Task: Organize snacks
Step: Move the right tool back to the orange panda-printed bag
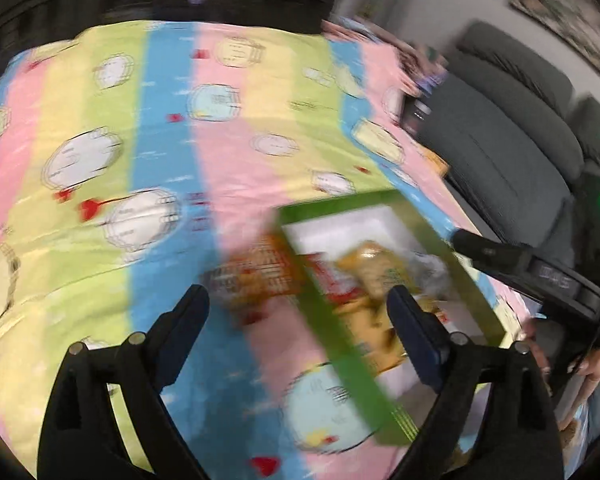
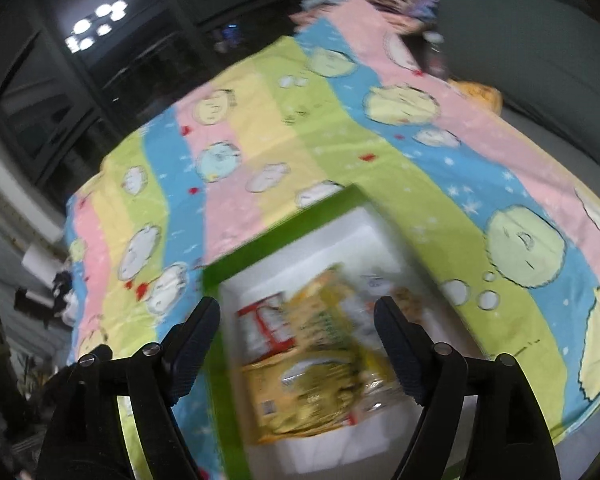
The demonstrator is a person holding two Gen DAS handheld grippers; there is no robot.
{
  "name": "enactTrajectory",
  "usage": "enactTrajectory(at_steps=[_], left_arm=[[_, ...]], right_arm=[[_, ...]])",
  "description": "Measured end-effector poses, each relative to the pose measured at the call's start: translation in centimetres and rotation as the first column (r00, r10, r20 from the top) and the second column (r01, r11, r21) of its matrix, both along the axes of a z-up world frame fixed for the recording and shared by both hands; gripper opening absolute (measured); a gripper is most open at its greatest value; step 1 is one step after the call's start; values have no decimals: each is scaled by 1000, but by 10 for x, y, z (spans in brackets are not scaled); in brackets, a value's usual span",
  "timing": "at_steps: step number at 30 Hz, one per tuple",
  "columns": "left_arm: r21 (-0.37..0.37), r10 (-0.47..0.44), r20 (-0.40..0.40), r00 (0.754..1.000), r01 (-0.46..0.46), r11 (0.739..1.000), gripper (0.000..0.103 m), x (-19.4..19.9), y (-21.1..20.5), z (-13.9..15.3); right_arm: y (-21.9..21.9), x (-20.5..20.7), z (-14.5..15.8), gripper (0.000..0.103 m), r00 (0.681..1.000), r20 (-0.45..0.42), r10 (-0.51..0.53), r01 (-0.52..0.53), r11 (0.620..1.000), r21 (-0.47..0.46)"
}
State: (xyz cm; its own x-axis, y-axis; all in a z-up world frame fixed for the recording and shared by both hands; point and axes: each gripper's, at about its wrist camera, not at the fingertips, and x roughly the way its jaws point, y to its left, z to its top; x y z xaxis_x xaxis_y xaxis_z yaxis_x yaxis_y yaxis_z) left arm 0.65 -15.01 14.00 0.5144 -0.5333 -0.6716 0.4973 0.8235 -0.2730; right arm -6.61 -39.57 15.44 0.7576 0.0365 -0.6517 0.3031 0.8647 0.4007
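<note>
The left gripper (image 1: 296, 316) is standing with its two black jaws spread wide, nothing between the pads; below the gap an orange snack packet (image 1: 260, 276) is lying on the cloth just outside the box, so smeared by motion blur that its print cannot be read. The right gripper (image 2: 298, 326) is also hanging with its jaws apart, pinching nothing, over the open box. In the left wrist view that right gripper (image 1: 460, 240) is showing as a dark bar coming in from the right edge, with a green light glowing on its body and part of a hand cut off behind it.

The box (image 2: 216, 344) is rectangular, with a bright green rim and a white, foam-like lining; its near end is cut off by the gripper bodies in both views. Inside, at least two packets are lying flat and overlapping: a crinkly yellow foil packet (image 2: 320, 392) and a red-and-white packet (image 2: 266, 326). A paler wrapper beside them is too blurred to count with certainty.

The box is resting on a soft striped cloth (image 2: 340, 136) of pink, yellow, green and blue bands printed with round cartoon faces. One more yellow packet (image 2: 478, 94) is lying at the cloth's far right edge, well apart from the box, beside a grey sofa (image 1: 512, 136). Dark windows (image 2: 80, 60) are filling the background.
</note>
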Motion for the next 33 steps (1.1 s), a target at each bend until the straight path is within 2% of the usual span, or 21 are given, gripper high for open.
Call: enactTrajectory(at_steps=[3,6,7,10,12,14,16,20,24,27,30,33], left_arm=[[9,122,-15,992,-122,992,91,2,47,-5],[9,211,-29,977,-211,977,93,-2,87,-15],[6,240,-46,970,-240,971,97,-3,102,-22],[-7,298,-102,949,-300,954,99,-9,132,-40],[-6,314,-137,940,-317,948,99,-10,142,-48],[-3,336,-170,927,-341,940,99,-12,154,-57],[0,352,-191,916,-359,933,99,-14,162,-64],[-19,351,-204,914,-362,932,99,-20,172,-64],[-25,344,-203,917,-356,934,99,-23,176,-63],[-23,335,-203,920,-347,938,99,-22,177,-66],[-26,337,-211,918,-350,937,99,-21,178,-67],[-31,340,-213,916,-354,935,99,-22,179,-66]], right_arm=[[24,6,5,80,998,-4,67,-67,998,-5],[56,21,6,80,990,-51,130,-131,991,-29],[66,26,6,80,987,-64,151,-153,988,-31],[95,45,2,80,970,-108,216,-220,975,-30],[120,63,0,80,952,-170,253,-270,960,-79],[153,89,-4,80,923,-246,297,-347,918,-193],[171,109,-15,73,896,-333,293,-385,887,-256],[196,151,-53,67,812,-535,235,-463,817,-343],[197,165,-78,67,770,-627,120,-477,761,-440],[195,171,-95,67,737,-668,106,-504,745,-438],[189,171,-93,67,747,-653,124,-488,769,-413],[185,167,-88,52,768,-623,150,-479,779,-404]])
